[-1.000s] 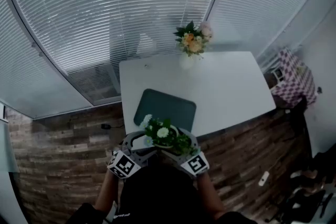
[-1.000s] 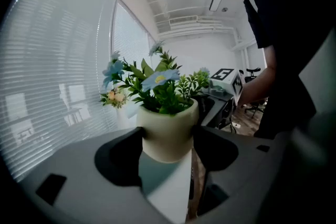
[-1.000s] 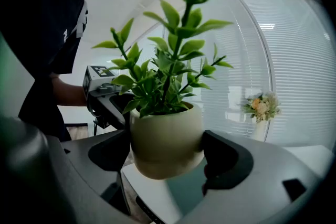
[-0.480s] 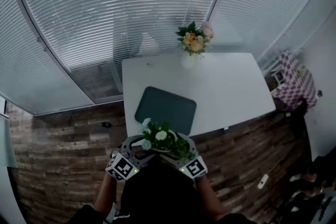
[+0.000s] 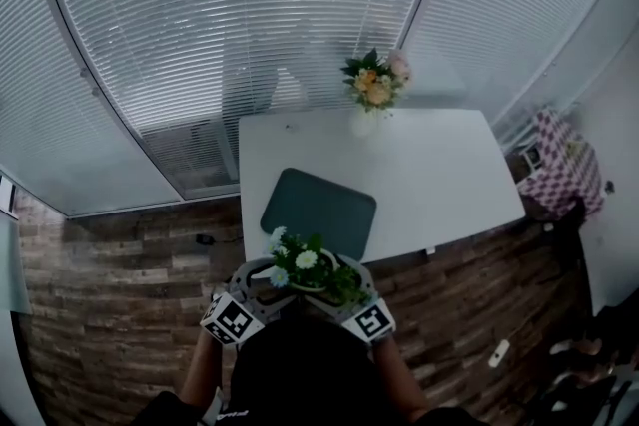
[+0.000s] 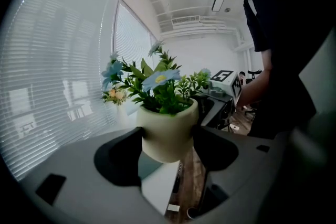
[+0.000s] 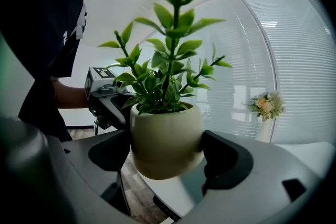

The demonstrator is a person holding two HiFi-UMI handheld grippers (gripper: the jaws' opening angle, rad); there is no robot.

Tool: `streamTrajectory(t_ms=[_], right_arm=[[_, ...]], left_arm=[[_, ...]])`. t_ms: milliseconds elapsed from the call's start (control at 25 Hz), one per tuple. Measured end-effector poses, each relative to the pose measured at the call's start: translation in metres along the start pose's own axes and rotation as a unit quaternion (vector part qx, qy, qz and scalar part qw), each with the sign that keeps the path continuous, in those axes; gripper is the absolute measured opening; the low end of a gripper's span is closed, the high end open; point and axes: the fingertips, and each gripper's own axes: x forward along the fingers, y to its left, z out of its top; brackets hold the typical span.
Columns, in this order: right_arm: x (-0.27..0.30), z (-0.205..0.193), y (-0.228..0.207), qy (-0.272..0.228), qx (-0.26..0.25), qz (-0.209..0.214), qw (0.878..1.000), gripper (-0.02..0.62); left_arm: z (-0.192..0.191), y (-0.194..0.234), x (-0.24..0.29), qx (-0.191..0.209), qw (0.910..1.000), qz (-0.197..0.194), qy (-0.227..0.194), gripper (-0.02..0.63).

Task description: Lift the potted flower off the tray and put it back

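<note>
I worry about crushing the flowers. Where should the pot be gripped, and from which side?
Take the pot by its bare rounded wall below the rim, level from the side: the flowers spread above the rim and block the top. The left gripper and right gripper hold it so.

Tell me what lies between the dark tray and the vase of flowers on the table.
Nothing: in the head view, only bare white table shows between the tray and the vase of flowers.
</note>
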Motion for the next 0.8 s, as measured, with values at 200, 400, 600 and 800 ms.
streamTrajectory(t_ms=[200, 400, 600, 800], right_arm=[[0.002, 0.001, 0.003, -0.009, 0.007, 0.003, 1.000, 0.405], [0.004, -0.001, -0.002, -0.011, 0.012, -0.001, 1.000, 0.405], [0.006, -0.004, -0.009, -0.005, 0.012, -0.002, 1.000, 0.405], [0.010, -0.009, -0.020, 0.001, 0.009, -0.002, 1.000, 0.405]], left_arm=[[-0.002, -0.002, -0.002, -0.002, 1.0000, 0.000, 0.000, 0.291], [-0.007, 0.000, 0.003, -0.005, 1.0000, -0.006, -0.001, 0.291], [-0.007, 0.006, 0.009, -0.002, 1.0000, -0.006, 0.001, 0.291], [-0.007, 0.014, 0.018, -0.003, 0.9999, -0.009, -0.001, 0.291]])
